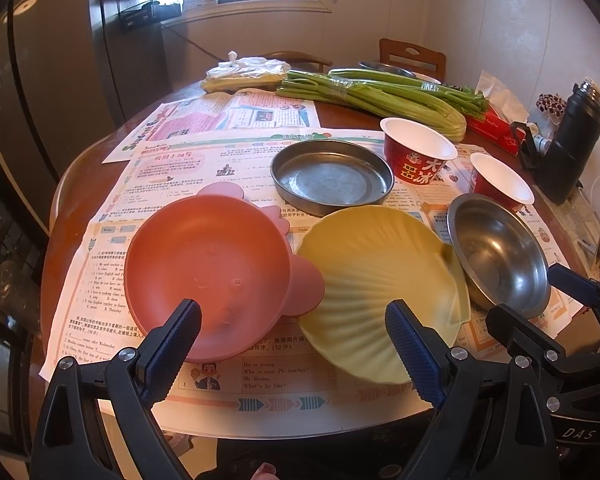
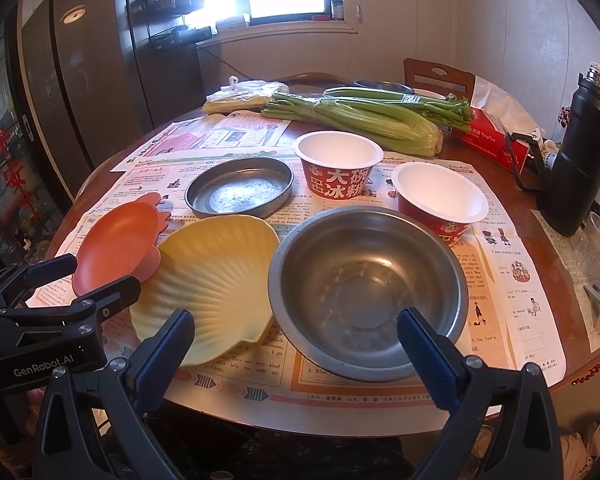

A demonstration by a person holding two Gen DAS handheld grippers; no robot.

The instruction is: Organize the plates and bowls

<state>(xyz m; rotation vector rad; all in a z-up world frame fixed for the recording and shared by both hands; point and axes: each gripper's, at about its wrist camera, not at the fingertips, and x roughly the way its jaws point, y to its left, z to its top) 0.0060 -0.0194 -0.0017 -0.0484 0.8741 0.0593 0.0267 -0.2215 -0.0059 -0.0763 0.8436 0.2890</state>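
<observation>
On the newspaper-covered round table lie an orange-pink plate [image 1: 204,272] [image 2: 116,252], a yellow shell-shaped plate [image 1: 380,292] [image 2: 212,284], a steel bowl [image 1: 500,252] [image 2: 364,292], a flat steel plate [image 1: 332,176] [image 2: 240,192] and two red paper bowls [image 1: 418,150] [image 1: 500,184] [image 2: 338,164] [image 2: 440,200]. My left gripper [image 1: 294,344] is open and empty, low at the near edge between the orange-pink and yellow plates. My right gripper [image 2: 296,348] is open and empty in front of the steel bowl and also shows in the left wrist view [image 1: 540,304].
Celery bunches [image 1: 380,96] [image 2: 356,116], a plastic bag [image 1: 244,72], a red tissue box [image 1: 496,124] and a black flask [image 1: 572,144] [image 2: 580,152] sit at the back and right. A wooden chair [image 1: 412,56] stands behind the table. A fridge [image 1: 60,80] is on the left.
</observation>
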